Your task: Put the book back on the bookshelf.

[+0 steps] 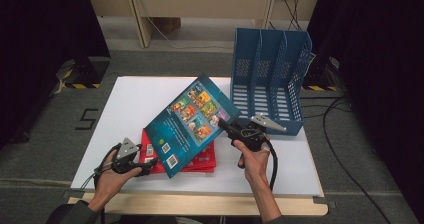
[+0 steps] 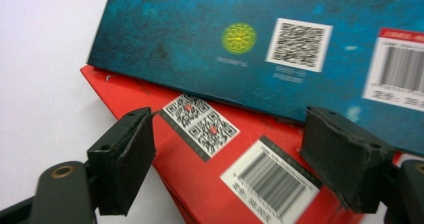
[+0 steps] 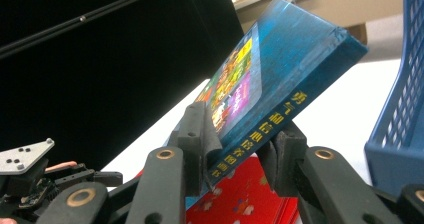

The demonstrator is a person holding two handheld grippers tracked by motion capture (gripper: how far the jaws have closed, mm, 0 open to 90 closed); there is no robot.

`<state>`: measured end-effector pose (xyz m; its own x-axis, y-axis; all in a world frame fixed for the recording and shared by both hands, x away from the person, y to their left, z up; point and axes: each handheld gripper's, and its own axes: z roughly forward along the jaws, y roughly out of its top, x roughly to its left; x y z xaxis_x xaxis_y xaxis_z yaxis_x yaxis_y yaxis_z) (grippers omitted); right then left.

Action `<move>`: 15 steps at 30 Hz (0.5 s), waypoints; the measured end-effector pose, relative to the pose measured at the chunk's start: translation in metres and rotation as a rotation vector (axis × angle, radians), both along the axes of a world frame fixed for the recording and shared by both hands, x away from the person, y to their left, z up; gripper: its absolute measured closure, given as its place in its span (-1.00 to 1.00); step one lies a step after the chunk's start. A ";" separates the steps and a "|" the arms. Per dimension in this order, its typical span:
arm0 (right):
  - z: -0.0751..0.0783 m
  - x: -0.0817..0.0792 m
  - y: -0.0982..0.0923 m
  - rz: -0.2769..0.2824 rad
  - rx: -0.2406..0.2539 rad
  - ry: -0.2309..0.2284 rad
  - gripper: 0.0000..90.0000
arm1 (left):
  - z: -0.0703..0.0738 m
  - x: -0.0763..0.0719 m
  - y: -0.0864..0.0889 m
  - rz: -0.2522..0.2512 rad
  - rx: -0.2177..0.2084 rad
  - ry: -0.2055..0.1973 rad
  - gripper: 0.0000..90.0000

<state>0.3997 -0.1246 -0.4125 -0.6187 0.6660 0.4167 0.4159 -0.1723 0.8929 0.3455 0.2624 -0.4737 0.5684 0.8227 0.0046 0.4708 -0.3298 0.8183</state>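
The right tongs [image 1: 223, 125] are clamped on the spine edge of the blue book [image 1: 192, 121], one pad on the picture cover and one underneath, holding that side tilted up off the white surface [image 1: 130, 104] while its low end rests on the red books [image 1: 200, 161]. The left tongs [image 2: 240, 159] stand apart, gripping nothing, over the corner of the top red book (its barcode between the pads). The blue file rack [image 1: 267, 79] stands just beside the right hand.
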 end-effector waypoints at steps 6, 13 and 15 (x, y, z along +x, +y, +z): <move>0.023 0.000 0.003 0.009 -0.024 -0.050 0.53 | 0.000 0.011 -0.017 -0.005 0.003 -0.007 -0.55; 0.051 -0.002 0.005 0.023 -0.047 -0.129 0.63 | 0.001 0.016 -0.038 -0.032 0.020 -0.026 -0.55; 0.058 -0.003 0.007 0.032 -0.048 -0.145 0.67 | 0.001 0.017 -0.039 -0.032 0.019 -0.023 -0.55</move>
<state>0.3970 -0.1172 -0.3545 -0.6912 0.6621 0.2897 0.2864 -0.1171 0.9509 0.3624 0.2232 -0.4727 0.5937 0.8040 0.0334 0.4407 -0.3596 0.8225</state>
